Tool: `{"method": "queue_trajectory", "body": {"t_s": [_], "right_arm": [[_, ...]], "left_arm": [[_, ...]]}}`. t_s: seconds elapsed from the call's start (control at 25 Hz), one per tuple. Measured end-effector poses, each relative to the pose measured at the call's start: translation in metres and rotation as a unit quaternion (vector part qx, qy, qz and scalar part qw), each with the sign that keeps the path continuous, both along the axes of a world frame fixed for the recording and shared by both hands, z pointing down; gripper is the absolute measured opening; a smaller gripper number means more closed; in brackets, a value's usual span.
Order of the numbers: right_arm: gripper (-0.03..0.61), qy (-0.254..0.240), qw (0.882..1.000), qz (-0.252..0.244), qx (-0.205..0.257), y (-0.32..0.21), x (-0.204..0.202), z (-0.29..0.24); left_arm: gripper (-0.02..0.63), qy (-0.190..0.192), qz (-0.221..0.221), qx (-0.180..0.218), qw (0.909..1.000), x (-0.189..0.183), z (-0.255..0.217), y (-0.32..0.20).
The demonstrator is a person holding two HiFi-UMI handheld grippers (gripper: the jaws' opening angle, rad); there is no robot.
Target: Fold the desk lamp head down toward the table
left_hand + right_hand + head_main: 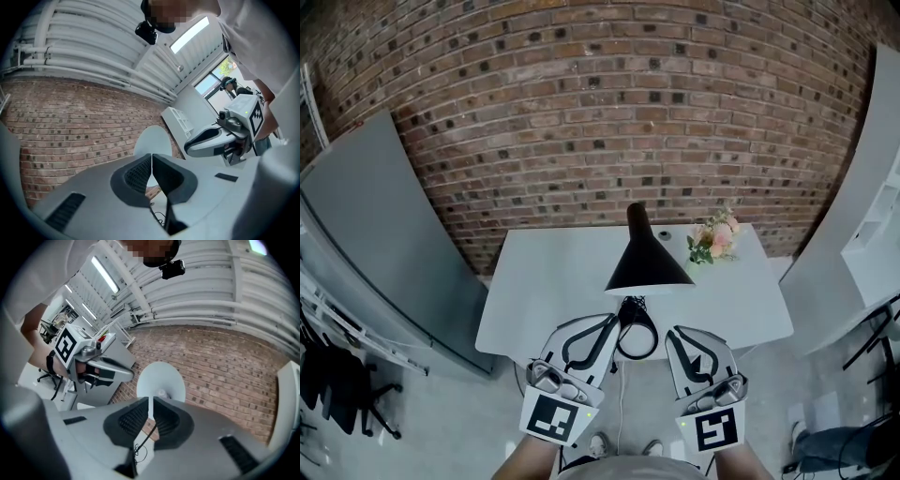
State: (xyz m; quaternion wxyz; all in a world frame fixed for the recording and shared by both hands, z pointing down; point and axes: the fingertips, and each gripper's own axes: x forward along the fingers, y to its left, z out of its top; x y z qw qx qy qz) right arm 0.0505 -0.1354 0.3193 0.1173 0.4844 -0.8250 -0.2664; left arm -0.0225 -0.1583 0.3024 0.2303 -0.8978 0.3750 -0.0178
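Two grippers hang side by side at the near edge of the white rectangular table point(534, 281), and neither touches anything. The left gripper point(613, 323) has its jaws pressed together with nothing between them, as its own view shows point(152, 163). The right gripper point(676, 335) is likewise closed and empty point(150, 407).

Between and just beyond them stands the desk lamp. Its black cone-shaped lamp head point(648, 261) is raised above the tabletop on the near side of the table, its narrow neck pointing up and away toward the red brick wall point(581, 112). The white inside of the shade faces both gripper cameras point(153, 139) point(161, 379). Its black ring-shaped base point(656, 334) sits at the table's near edge, close to the gripper tips. A small bunch of pink and white flowers point(715, 236) lies well to the far right, clear of the work.

By the look of it the task is at the approach stage, with the head not yet folded. The next move likely calls for one gripper to reach forward and up to the shade or its neck and press it down toward the table. The other gripper would steady the base so the light lamp does not tip or slide off the near edge.
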Motion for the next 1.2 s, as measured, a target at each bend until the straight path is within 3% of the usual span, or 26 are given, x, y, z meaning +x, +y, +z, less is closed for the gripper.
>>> {"method": "queue_trajectory", "body": {"t_s": [0.76,1.2], "right_arm": [[0.106,0.068,0.995,0.034,0.063,-0.033,0.011,-0.053],[0.138,0.072,0.996,0.022,0.052,-0.040,0.001,-0.050]], "left_arm": [[0.012,0.029,0.014,-0.020,0.9993,0.002,0.017,0.004],[0.012,0.031,0.009,-0.024,0.9992,-0.004,0.015,0.002]]}}
